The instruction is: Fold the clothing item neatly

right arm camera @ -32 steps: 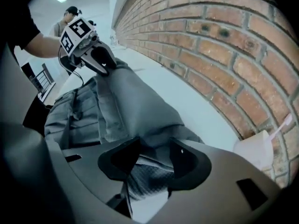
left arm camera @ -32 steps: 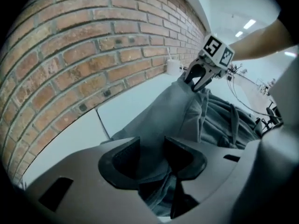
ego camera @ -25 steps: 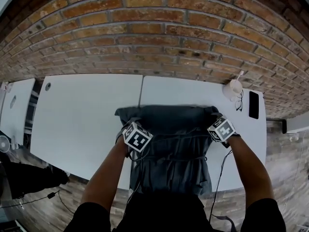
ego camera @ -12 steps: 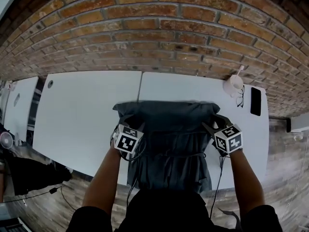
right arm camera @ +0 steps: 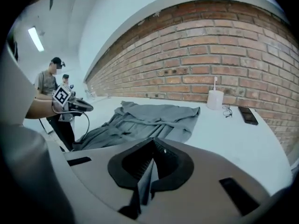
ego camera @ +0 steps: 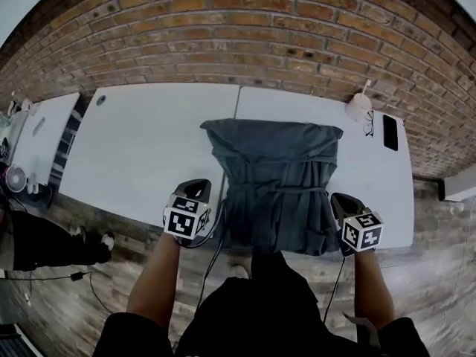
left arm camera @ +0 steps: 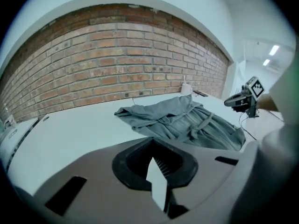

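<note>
Garment [ego camera: 277,177], perhaps robe, between marker-cubed left tool [ego camera: 196,187] and right tool [ego camera: 341,199].

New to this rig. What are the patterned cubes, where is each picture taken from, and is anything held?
No robot: a person holds a gripper in each hand; the patterned cubes belong to them. The head view looks down from the person's head; each gripper view looks along one gripper's jaws. A grey garment lies on the white table, with a cup, glasses and phone at its far right corner. The left gripper and right gripper, at the table's near edge, have just closed with nothing between their jaws.
</note>
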Demonstrator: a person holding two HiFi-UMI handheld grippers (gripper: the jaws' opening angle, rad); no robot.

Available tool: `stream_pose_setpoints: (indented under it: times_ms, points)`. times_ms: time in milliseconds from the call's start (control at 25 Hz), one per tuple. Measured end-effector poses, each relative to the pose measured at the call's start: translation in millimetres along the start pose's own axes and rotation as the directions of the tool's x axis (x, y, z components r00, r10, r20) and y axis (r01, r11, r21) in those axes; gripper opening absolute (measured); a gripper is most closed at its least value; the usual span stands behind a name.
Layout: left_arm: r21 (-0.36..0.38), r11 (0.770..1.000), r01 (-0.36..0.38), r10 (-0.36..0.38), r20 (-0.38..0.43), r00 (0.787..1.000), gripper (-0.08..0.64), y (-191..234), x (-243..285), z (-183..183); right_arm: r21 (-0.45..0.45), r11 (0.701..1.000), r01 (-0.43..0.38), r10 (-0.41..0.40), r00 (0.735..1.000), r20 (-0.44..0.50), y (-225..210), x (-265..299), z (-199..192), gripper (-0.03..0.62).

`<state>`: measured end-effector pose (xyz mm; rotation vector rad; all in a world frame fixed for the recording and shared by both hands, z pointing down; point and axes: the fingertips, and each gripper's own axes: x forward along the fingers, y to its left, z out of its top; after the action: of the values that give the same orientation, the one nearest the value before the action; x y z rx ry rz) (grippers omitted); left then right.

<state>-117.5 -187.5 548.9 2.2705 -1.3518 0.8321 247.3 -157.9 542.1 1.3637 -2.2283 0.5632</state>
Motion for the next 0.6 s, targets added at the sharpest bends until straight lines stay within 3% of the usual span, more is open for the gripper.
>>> stream_pose_setpoints:
  times_ms: [200, 400, 600]
  points:
    - [0.003, 0.998, 0.056, -0.056, 0.008, 0.998, 0.000, -28.9, -56.7, -46.2, 0.055, 0.998, 0.030, -0.029, 0.999, -0.024, 31.6, -44.5, -56.7, 0.002]
    - [0.002, 0.994, 0.105, -0.105, -0.064, 0.992, 0.000, -69.3, -74.0, -111.3, 0.107, 0.987, 0.122, -0.110, 0.988, -0.109, 37.2, -79.6, -124.8, 0.003]
    - [-0.058, 0.998, 0.029, -0.039, -0.165, 0.986, 0.016, -87.5, -63.4, -180.8, 0.125, 0.974, 0.191, -0.164, 0.966, -0.198, 24.4, -105.1, -181.7, 0.010]
